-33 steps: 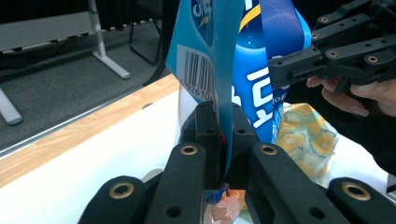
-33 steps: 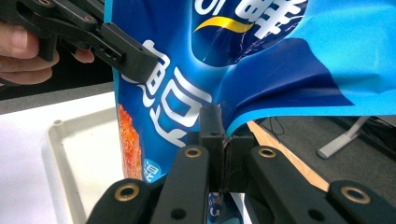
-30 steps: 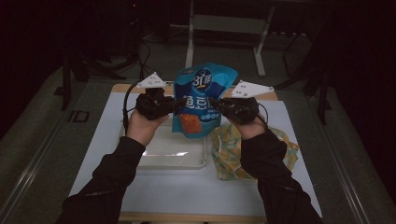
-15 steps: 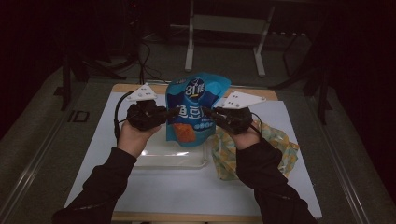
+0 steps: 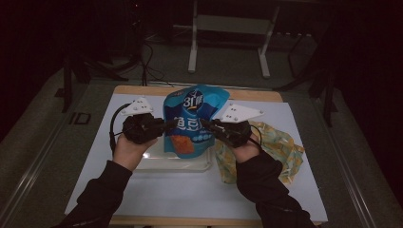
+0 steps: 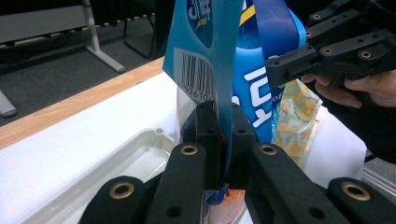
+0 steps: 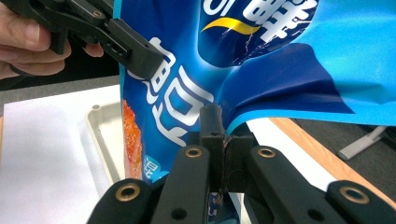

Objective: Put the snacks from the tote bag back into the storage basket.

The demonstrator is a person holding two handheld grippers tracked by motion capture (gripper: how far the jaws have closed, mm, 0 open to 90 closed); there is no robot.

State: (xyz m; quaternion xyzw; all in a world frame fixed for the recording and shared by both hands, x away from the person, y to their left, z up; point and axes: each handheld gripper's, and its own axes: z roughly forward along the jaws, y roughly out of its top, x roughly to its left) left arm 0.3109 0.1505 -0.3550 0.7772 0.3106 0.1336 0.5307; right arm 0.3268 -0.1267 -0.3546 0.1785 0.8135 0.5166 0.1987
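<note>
the blue snack bag [image 5: 190, 118] hangs upright between both closed claws, left claw [image 5: 164, 127] and right claw [image 5: 205, 125] pinching opposite side edges, directly above the clear tray [image 5: 157, 162].

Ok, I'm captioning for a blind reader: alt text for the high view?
Two hand-held grippers, left gripper and right gripper, pinch the side edges of a blue snack bag, held upright above a clear tray on a white table.

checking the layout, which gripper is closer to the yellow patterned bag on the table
Right. The right gripper grips the blue snack bag just above the yellow patterned bag; the left gripper holds the blue bag's far side, over the clear tray.
</note>
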